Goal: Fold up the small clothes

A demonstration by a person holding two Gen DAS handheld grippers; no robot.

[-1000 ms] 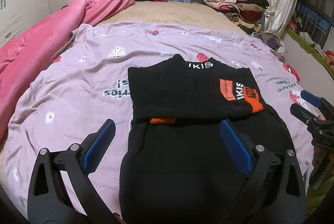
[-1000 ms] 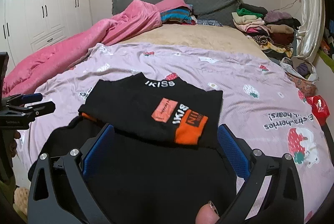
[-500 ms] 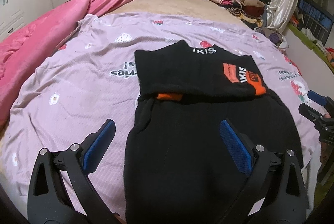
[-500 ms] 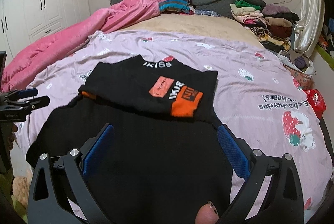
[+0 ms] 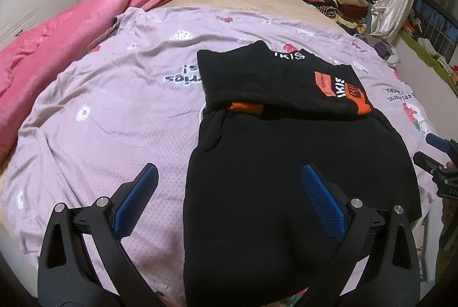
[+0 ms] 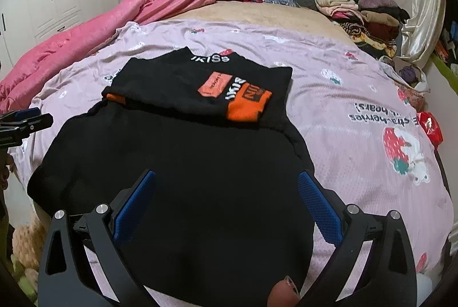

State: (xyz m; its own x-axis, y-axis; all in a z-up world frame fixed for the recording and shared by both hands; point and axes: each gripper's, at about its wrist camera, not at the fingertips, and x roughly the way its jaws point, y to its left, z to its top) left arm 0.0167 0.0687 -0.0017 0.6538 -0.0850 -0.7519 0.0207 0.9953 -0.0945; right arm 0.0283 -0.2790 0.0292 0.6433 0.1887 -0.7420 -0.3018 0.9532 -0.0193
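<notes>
Both claws have pulled back toward the near edge of the bed over the last second. Left claw (image 5: pixel 229 195): more of the black garment (image 5: pixel 286 178) lies ahead of it than before. Right claw (image 6: pixel 226 198): garment's unfolded lower part (image 6: pixel 183 178) now fills more of its view; folded top sits farther off.

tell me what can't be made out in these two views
- Near hem of the black garment: left wrist view, cut off by the frame's bottom edge and the left gripper.
- Orange patch lettering: right wrist view, too small.
- Right gripper: its left finger hides part of the garment.
</notes>
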